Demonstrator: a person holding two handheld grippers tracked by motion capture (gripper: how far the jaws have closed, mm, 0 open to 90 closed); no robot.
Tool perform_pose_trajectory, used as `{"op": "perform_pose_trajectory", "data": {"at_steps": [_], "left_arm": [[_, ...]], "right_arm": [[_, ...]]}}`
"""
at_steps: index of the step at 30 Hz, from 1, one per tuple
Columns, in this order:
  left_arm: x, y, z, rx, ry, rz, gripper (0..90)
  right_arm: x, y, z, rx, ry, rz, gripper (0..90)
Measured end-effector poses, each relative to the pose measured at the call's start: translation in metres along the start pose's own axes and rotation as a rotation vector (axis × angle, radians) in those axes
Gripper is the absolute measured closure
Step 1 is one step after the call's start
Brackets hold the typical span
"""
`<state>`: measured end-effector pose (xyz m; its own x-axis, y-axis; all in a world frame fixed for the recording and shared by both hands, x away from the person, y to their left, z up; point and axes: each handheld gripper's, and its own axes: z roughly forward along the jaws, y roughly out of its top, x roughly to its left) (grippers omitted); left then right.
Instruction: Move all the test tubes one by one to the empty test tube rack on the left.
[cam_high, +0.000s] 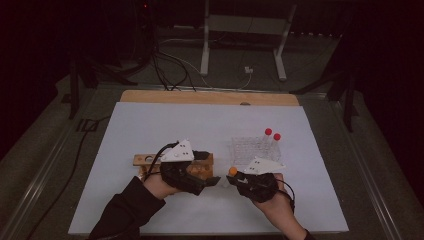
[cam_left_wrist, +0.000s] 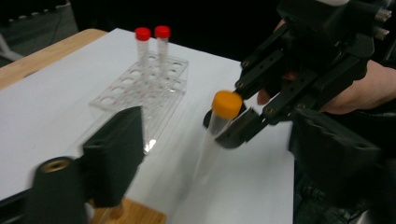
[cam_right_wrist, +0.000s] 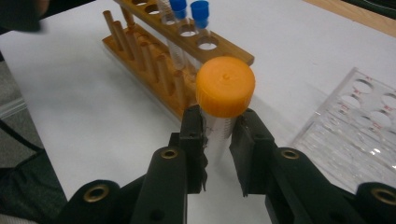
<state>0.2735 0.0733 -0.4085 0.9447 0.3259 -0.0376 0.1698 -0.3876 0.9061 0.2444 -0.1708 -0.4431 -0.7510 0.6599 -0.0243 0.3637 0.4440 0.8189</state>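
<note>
Held thing: orange-capped tube (cam_right_wrist: 224, 100), centre of the right gripper view, clamped just under its cap by the right gripper (cam_right_wrist: 219, 140)
Tube axis: upright, cap on top, in the left gripper view
Left gripper (cam_left_wrist: 126, 140): jaws parted, nothing between them, tube to their right across a gap
Nearer hand: right
Clear rack (cam_high: 250, 148): just above the tube, right of centre in the high view
Wooden rack (cam_right_wrist: 154, 46): upper left, behind the tube

1. The tube (cam_right_wrist: 219, 135) is clear with an orange cap (cam_right_wrist: 225, 86).
2. The wooden rack (cam_right_wrist: 154, 60) is light brown; its tubes have blue caps (cam_right_wrist: 200, 10).
3. The clear plastic rack (cam_left_wrist: 140, 86) holds two red-capped tubes (cam_left_wrist: 152, 39).
4. The table cover (cam_high: 200, 130) is white.
5. Both grippers are black.
</note>
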Motion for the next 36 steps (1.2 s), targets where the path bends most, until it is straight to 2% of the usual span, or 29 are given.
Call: {"op": "perform_pose_trajectory", "data": {"at_steps": [13,16,25,32,36], "left_arm": [[-0.007,0.005,0.030,0.016,-0.041,0.031,53.8],[-0.008,0.005,0.035,0.021,-0.047,0.040,58.7],[-0.008,0.005,0.045,0.042,-0.034,0.050,69.1],[-0.010,0.006,0.047,0.050,-0.015,0.078,71.2],[-0.010,0.007,0.045,0.040,-0.003,0.077,71.7]], "right_arm": [[0.002,0.000,0.000,0.009,0.005,-0.009,75.2],[0.002,0.001,0.000,0.008,0.008,-0.011,75.2],[0.003,0.001,-0.002,0.002,0.012,-0.015,75.2],[0.002,0.001,-0.002,0.004,0.010,-0.012,75.2],[0.001,0.001,-0.003,-0.002,0.016,-0.006,74.2]]}}
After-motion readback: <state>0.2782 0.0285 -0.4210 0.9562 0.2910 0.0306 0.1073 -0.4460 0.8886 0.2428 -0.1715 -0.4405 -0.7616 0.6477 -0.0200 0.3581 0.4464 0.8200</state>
